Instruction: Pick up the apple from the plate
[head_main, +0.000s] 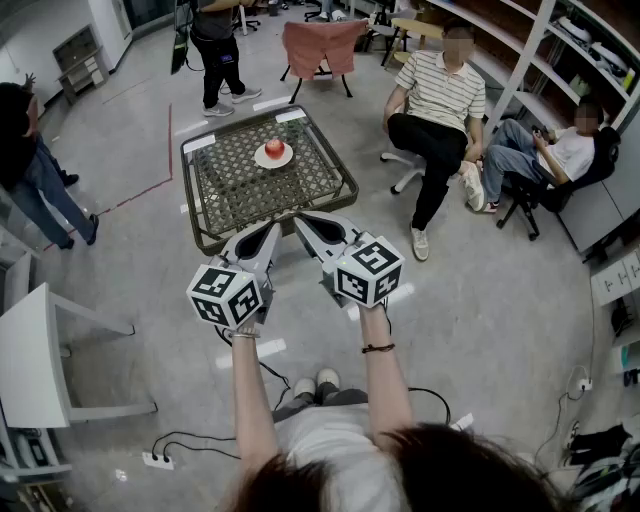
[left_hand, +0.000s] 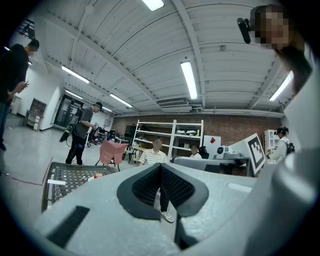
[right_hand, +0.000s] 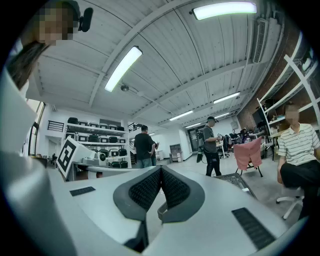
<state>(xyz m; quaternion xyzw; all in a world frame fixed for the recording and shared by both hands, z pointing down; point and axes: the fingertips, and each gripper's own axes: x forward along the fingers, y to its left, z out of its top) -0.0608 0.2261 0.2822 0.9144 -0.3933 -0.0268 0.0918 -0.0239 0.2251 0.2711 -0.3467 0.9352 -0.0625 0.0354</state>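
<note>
A red apple sits on a small white plate near the far middle of a low wire-mesh table. My left gripper and right gripper are held level side by side just short of the table's near edge, well apart from the apple. Both are shut, tips meeting, with nothing between them. In the left gripper view the left gripper points past the table, and the apple is a small red spot at the left. The right gripper is shut in its own view too.
Two people sit at the right; others stand at the back and far left. A chair draped in pink cloth stands beyond the table. A white desk is at the left, cables on the floor.
</note>
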